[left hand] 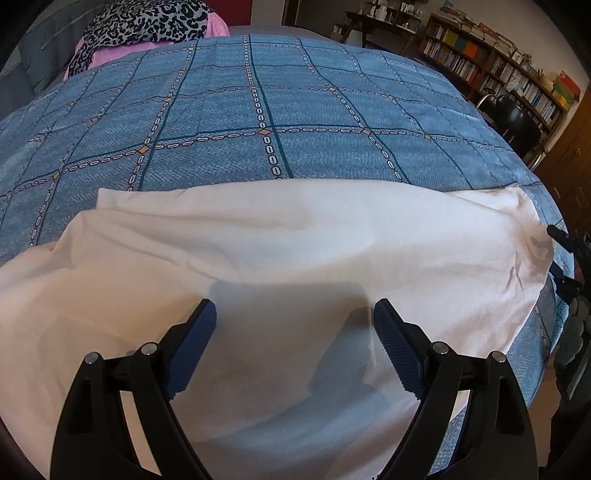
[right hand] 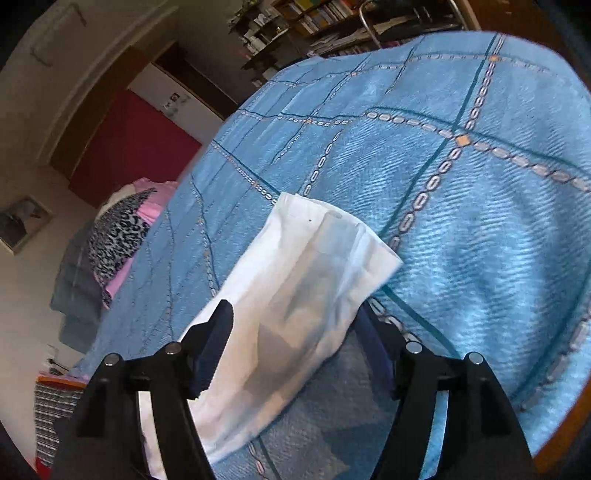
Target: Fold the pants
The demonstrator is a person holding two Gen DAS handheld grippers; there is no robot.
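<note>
White pants (left hand: 280, 240) lie spread across the near part of a bed with a blue patterned cover (left hand: 258, 107). My left gripper (left hand: 293, 314) is open, hovering just above the white cloth, holding nothing. In the right wrist view the pants (right hand: 295, 280) show as a long white strip running away from me, with the far end squared off. My right gripper (right hand: 295, 321) is open, with the cloth lying between its fingers and under them. The right gripper's tip also shows at the right edge of the left wrist view (left hand: 565, 236).
A leopard-print and pink pile (left hand: 144, 26) sits at the far left of the bed. Bookshelves (left hand: 491, 62) and a black chair (left hand: 517, 118) stand beyond the bed's right side. A red door (right hand: 129, 147) is behind the bed.
</note>
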